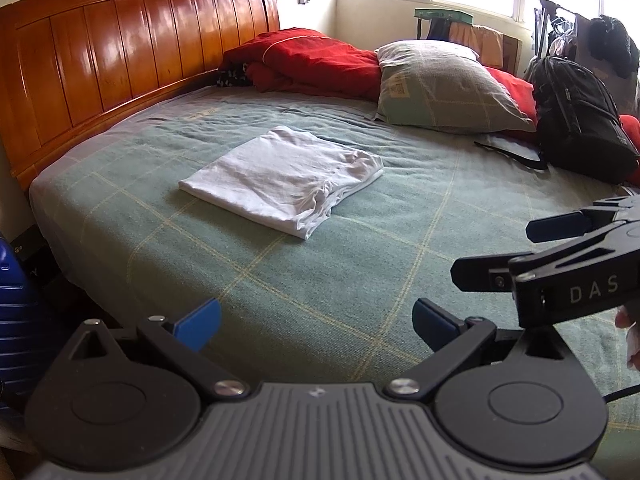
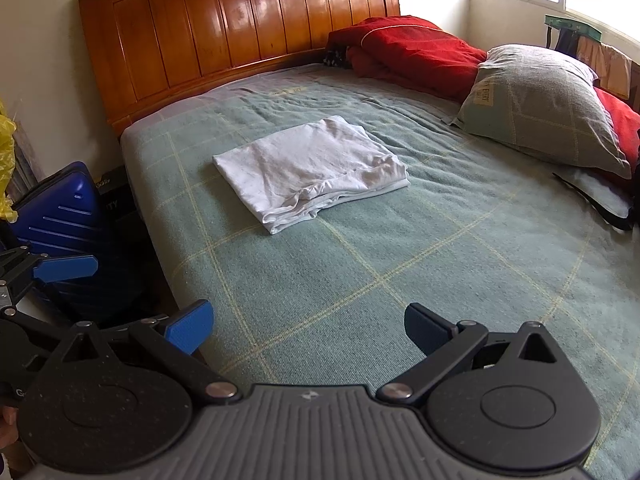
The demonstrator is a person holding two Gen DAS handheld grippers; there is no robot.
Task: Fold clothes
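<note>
A white cotton garment (image 2: 310,168), folded into a flat rectangle, is seen mid-frame on the green checked bedspread (image 2: 400,280), its long axis slanting upper-right. The left gripper (image 1: 316,322) and right gripper (image 2: 308,326) are held wide open, empty, well short of it; neither is clearly nearer.

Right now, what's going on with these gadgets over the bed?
A person is holding a two-finger gripper in each hand, working on folding clothes. The left gripper and the right gripper are both open and empty, held above the near part of the green checked blanket. A white garment lies folded into a rough rectangle in the middle of the bed, touched by neither gripper. A grey pillow and a red quilt sit near the headboard.
</note>
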